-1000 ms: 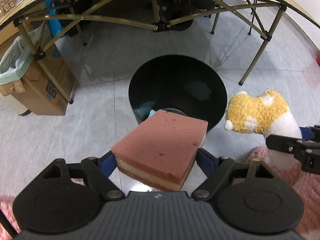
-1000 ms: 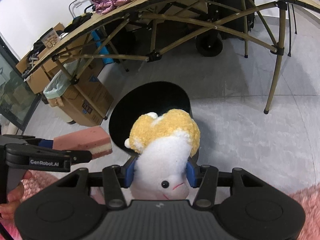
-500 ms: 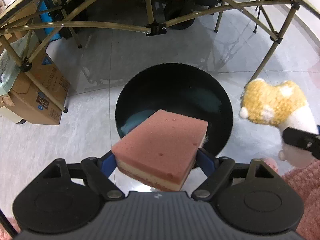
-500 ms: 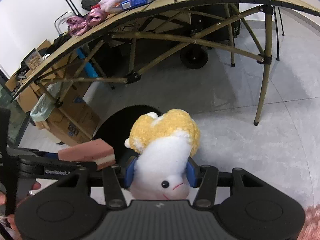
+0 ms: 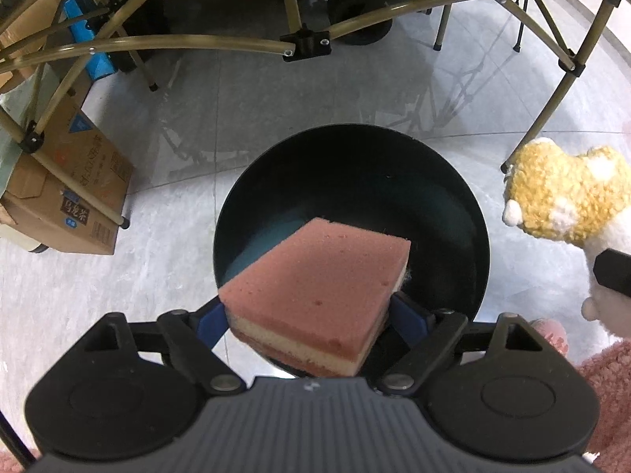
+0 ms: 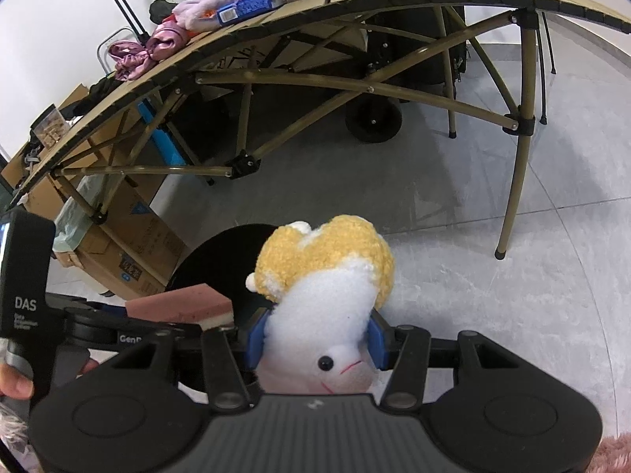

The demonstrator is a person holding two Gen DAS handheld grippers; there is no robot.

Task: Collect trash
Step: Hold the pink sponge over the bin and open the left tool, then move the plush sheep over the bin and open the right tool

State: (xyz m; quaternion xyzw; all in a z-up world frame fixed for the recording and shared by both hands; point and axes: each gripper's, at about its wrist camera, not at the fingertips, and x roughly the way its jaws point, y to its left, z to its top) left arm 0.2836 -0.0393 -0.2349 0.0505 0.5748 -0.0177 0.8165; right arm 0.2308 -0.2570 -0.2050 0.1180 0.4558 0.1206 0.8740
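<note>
A pink sponge (image 5: 315, 287) with a cream layer sits between the blue pads of my left gripper (image 5: 309, 315), whose jaws are opening; the pads still touch the sponge's sides. It hangs over the near half of a round black bin (image 5: 351, 128) on the floor. My right gripper (image 6: 317, 335) is shut on a white and yellow plush toy (image 6: 327, 276), held beside the bin's right rim. In the left wrist view the plush toy (image 5: 564, 197) shows at the right edge. In the right wrist view the sponge (image 6: 177, 305) and the bin (image 6: 221, 260) lie to the left.
A folding table's tan frame (image 5: 303, 45) arches over the grey tiled floor behind the bin. A cardboard box (image 5: 71, 181) stands at the left. Clothes and a blue packet (image 6: 248, 6) lie on the table top. Pink rug (image 5: 607, 394) edges the near right.
Both grippers have moved forward toward the bin. The sponge now hangs over the bin's opening, which looks larger. The plush toy has shifted toward the right edge of the left wrist view.
</note>
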